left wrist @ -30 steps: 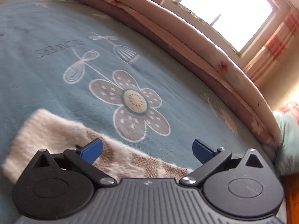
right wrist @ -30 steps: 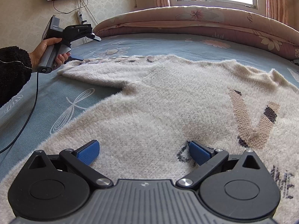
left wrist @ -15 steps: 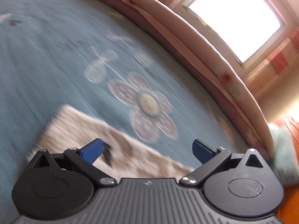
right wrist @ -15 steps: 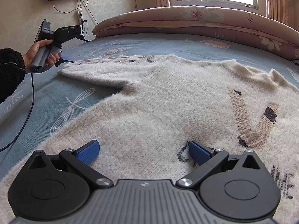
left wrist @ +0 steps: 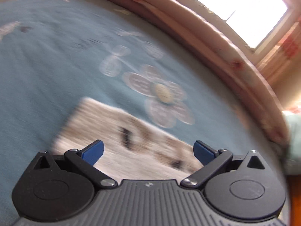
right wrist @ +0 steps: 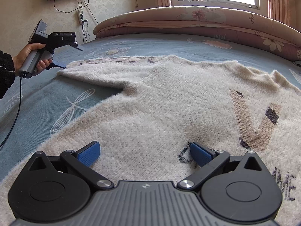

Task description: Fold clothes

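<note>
Two hand-held grippers, left (left wrist: 148,150) and right (right wrist: 144,151), gape with nothing held over the fluffy sweater (right wrist: 169,103) spread flat on the bed (right wrist: 47,98), where a shallow pinch at the sleeve cuff (left wrist: 82,116) risks slipping off the pile

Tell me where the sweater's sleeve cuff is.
In the right wrist view the sleeve cuff lies far left on the blue bedsheet, just beside the left gripper.

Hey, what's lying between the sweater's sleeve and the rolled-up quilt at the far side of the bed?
Only bare blue bedsheet with its printed flowers separates the sweater sleeve from the rolled quilt. The right wrist view shows it clearly.
</note>
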Demonstrator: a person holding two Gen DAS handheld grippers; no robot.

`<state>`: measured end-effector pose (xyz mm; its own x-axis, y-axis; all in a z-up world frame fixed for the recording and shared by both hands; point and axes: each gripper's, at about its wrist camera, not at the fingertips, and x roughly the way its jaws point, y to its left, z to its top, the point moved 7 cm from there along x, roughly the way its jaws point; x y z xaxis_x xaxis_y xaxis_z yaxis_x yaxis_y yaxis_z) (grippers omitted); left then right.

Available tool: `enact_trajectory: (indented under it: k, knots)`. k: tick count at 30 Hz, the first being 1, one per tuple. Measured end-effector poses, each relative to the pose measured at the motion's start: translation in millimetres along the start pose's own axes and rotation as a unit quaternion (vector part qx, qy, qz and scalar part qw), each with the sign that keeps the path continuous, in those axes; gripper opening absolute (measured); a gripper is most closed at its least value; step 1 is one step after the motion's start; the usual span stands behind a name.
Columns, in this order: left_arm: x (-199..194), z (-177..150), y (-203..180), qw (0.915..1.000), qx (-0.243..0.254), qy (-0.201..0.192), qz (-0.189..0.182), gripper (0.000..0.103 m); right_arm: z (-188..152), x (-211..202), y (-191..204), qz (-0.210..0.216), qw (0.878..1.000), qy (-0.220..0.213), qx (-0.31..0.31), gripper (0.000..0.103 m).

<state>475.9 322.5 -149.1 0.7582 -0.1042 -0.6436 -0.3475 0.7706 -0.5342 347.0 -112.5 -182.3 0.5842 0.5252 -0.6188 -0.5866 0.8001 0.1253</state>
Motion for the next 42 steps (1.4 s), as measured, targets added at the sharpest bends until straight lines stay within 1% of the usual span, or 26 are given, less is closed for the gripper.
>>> enact_trajectory:
  k: [1, 3, 4, 6, 8, 10, 11, 12, 13, 15, 16, 18, 19, 21, 22, 25, 27, 32, 39, 41, 42]
  knots:
    - [4.3, -6.4, -6.1, 0.9998, 0.007, 0.015, -0.013, 0.101, 0.0, -0.1, 0.0, 0.000, 1.000, 0.000, 0.000, 0.103]
    - [12.4, -17.1, -9.6, 0.9989, 0.031, 0.036, 0.002, 0.101, -0.1, -0.1, -0.1, 0.000, 1.000, 0.000, 0.000, 0.103]
    - [14.3, -19.5, -7.2, 0.9982, 0.044, 0.038, 0.016, 0.101, -0.1, -0.1, -0.1, 0.000, 1.000, 0.000, 0.000, 0.103]
    - [11.2, -17.6, 2.4, 0.9975, 0.053, 0.025, 0.039, 0.101, -0.1, -0.3, -0.3, 0.001, 1.000, 0.000, 0.000, 0.103]
    - [3.9, -10.8, 17.8, 0.9974, 0.027, 0.013, 0.066, 0.101, 0.0, -0.3, -0.4, 0.001, 1.000, 0.000, 0.000, 0.103]
    - [-2.4, -3.3, 26.0, 0.9954, 0.004, -0.002, 0.096, 0.101, 0.0, -0.2, -0.5, 0.001, 1.000, 0.000, 0.000, 0.103]
    - [-3.4, -2.4, 21.9, 0.9953, 0.004, -0.002, 0.096, 0.101, 0.0, -0.1, -0.4, 0.001, 1.000, 0.000, 0.000, 0.103]
    - [-4.5, -2.2, 16.2, 0.9957, 0.004, -0.002, 0.093, 0.101, 0.0, 0.0, -0.4, 0.001, 1.000, 0.000, 0.000, 0.103]
    - [-5.8, -6.1, 2.3, 0.9977, 0.007, -0.001, 0.067, 0.101, 0.0, 0.0, -0.4, 0.001, 1.000, 0.000, 0.000, 0.103]
    - [-1.9, -19.5, -31.8, 0.9997, 0.022, 0.011, 0.002, 0.101, 0.0, 0.3, -0.4, 0.000, 1.000, 0.000, 0.000, 0.103]
    - [2.2, -28.7, -46.3, 0.9990, 0.026, 0.027, -0.024, 0.101, 0.1, 0.3, -0.4, 0.000, 1.000, 0.000, 0.000, 0.103]
    - [9.9, -47.0, -74.4, 0.9950, 0.033, 0.058, -0.075, 0.101, 0.0, 0.3, -0.4, 0.000, 1.000, 0.000, 0.000, 0.103]
    - [15.2, -55.7, -82.6, 0.9929, 0.036, 0.075, -0.085, 0.101, 0.1, 0.3, -0.4, 0.000, 1.000, 0.000, 0.000, 0.103]
    - [23.8, -74.8, -93.1, 0.9894, 0.046, 0.102, -0.092, 0.101, 0.1, 0.3, -0.4, 0.000, 1.000, 0.000, 0.000, 0.103]
    - [24.4, -81.1, -93.5, 0.9890, 0.050, 0.106, -0.090, 0.101, 0.1, 0.2, -0.4, 0.000, 1.000, 0.000, 0.000, 0.103]
    - [22.2, -83.6, -81.6, 0.9915, 0.053, 0.095, -0.071, 0.101, 0.2, 0.2, -0.2, 0.000, 1.000, 0.000, 0.000, 0.103]
    - [16.5, -75.2, -67.1, 0.9953, 0.047, 0.073, -0.045, 0.101, 0.2, 0.1, -0.2, 0.000, 1.000, 0.000, 0.000, 0.103]
    - [16.7, -87.6, -83.7, 0.9916, 0.038, 0.090, -0.085, 0.101, 0.1, 0.0, 0.1, -0.001, 1.000, 0.000, -0.001, 0.103]
    - [16.2, -104.4, -106.1, 0.9836, 0.027, 0.114, -0.137, 0.101, 0.2, 0.0, 0.3, -0.002, 1.000, 0.000, -0.001, 0.103]
    - [18.1, -106.6, -102.3, 0.9865, 0.032, 0.104, -0.122, 0.101, 0.3, -0.1, 0.3, -0.002, 1.000, 0.000, -0.001, 0.103]
    - [17.3, -104.7, -96.4, 0.9886, 0.022, 0.098, -0.112, 0.101, 0.3, -0.2, 0.5, -0.002, 1.000, 0.000, -0.001, 0.103]
